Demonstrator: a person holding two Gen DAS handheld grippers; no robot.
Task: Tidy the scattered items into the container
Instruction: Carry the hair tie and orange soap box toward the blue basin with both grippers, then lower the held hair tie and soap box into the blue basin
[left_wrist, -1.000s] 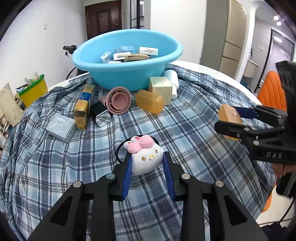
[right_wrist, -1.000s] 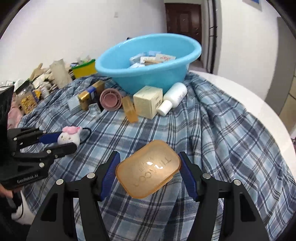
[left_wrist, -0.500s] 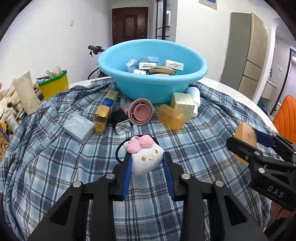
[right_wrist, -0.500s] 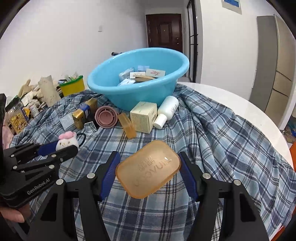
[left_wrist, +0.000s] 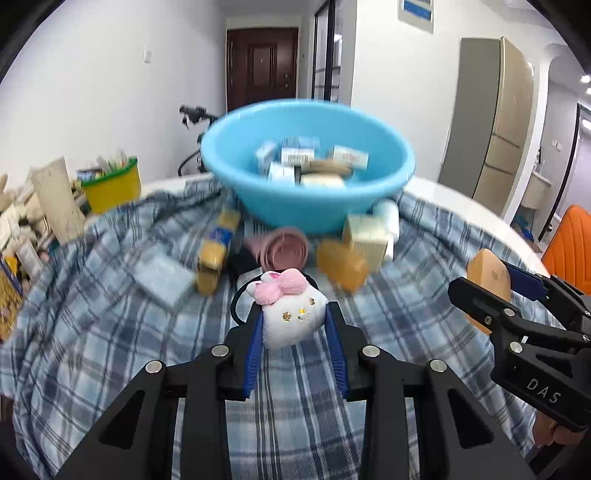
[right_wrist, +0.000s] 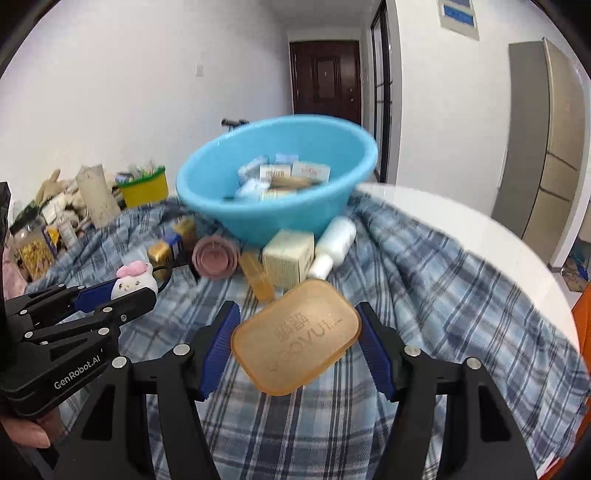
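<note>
Left tool (left_wrist: 294, 325) is clamping the white plush cat with pink bow (left_wrist: 290, 310); right tool (right_wrist: 297, 343) is gripping the amber soap case (right_wrist: 295, 334) by its long ends — both loads are hanging clear of the plaid cloth (left_wrist: 110, 332) on the desk. Blue basin (left_wrist: 306, 166) is lying straight ahead of and beyond both tools, past scattered boxes; the right tool is looking marginally nearer — a judgement only.
</note>
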